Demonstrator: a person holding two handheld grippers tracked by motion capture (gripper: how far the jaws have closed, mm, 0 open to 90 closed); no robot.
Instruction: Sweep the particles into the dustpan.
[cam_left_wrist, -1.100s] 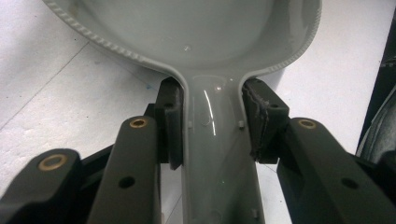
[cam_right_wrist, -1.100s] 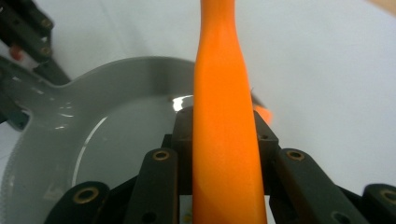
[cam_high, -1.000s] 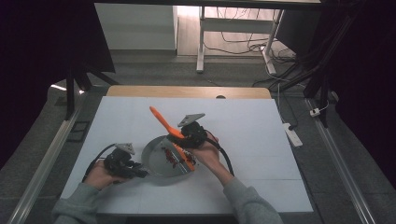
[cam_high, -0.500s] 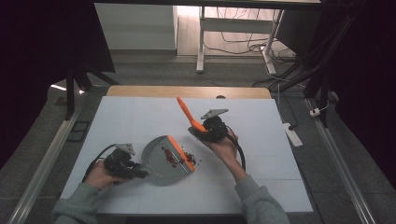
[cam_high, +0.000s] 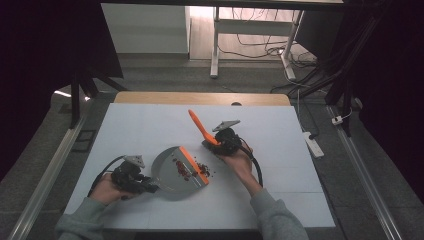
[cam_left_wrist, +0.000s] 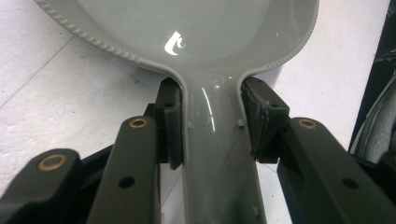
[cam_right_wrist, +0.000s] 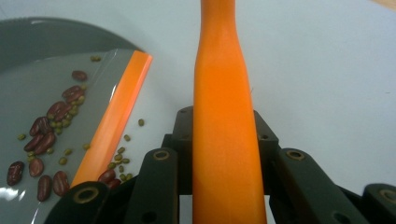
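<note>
Grey dustpan (cam_high: 175, 169) sits near table's front edge w/ red and green beans (cam_right_wrist: 46, 135) on it & spilling past its orange lip, as right gripper view shows, handle clamped by left gripper (cam_left_wrist: 212, 121), while right gripper (cam_right_wrist: 224, 135) is closed on orange brush handle (cam_right_wrist: 223, 116) just beside it.

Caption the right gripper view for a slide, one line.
Right gripper clamps an orange brush handle beside a grey dustpan holding swept-up beans.

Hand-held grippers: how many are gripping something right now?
2. The left hand-held gripper clamps the grey dustpan by its handle; the right hand-held gripper holds the orange brush handle, beside the pan's orange lip.
</note>
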